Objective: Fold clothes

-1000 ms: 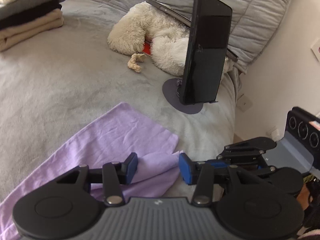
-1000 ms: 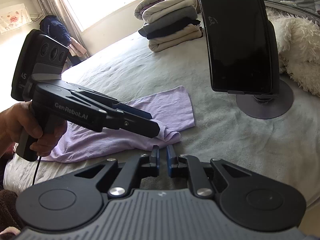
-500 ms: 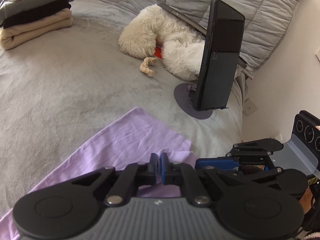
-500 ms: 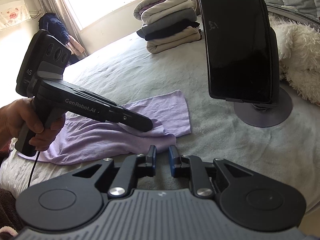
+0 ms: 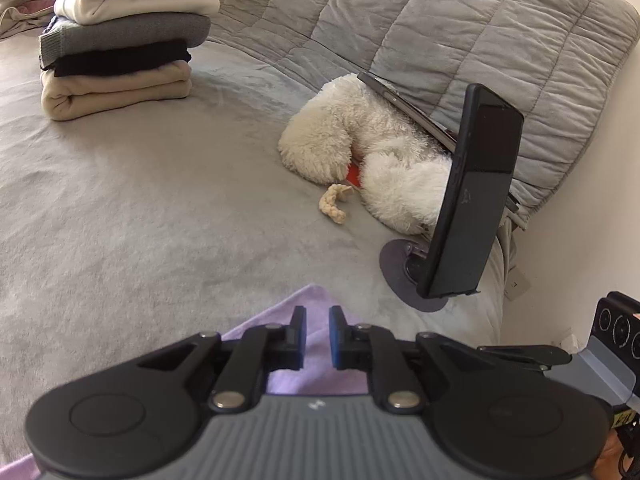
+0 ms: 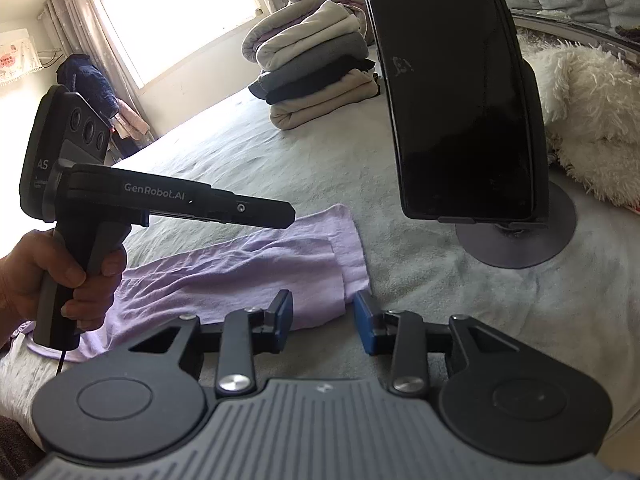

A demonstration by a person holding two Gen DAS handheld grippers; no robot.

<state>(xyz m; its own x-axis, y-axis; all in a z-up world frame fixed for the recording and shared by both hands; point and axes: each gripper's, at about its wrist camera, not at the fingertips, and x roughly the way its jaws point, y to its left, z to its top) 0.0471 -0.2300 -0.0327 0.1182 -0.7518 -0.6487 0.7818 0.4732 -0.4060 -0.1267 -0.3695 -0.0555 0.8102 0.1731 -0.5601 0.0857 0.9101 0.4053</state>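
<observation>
Now lilac shirt (image 6: 256, 276) lies part-folded on bed (image 6: 400, 280), just left of phone stand (image 6: 516, 240). Left gripper (image 5: 318, 330) opening, narrow gap, nothing pinched. Right gripper (image 6: 323, 322) apart, empty, at shirt's near corner. Risk: thin cloth slipping from pads, fold dragging askew; swing right could knock stand.

Garment (image 6: 256, 272) on bed (image 5: 140, 216), folded stack (image 5: 120, 40) far behind, phone stand (image 5: 464, 216) right

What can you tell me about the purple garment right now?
The purple garment is thin, soft lilac fabric, lying flat and wrinkled on the grey bed near its front edge. A long strip is folded over along its near side, ending in a squared end toward the phone stand. The left gripper hangs over it, its jaws opening with nothing pinched between them; the right gripper is open at its edge.
</observation>
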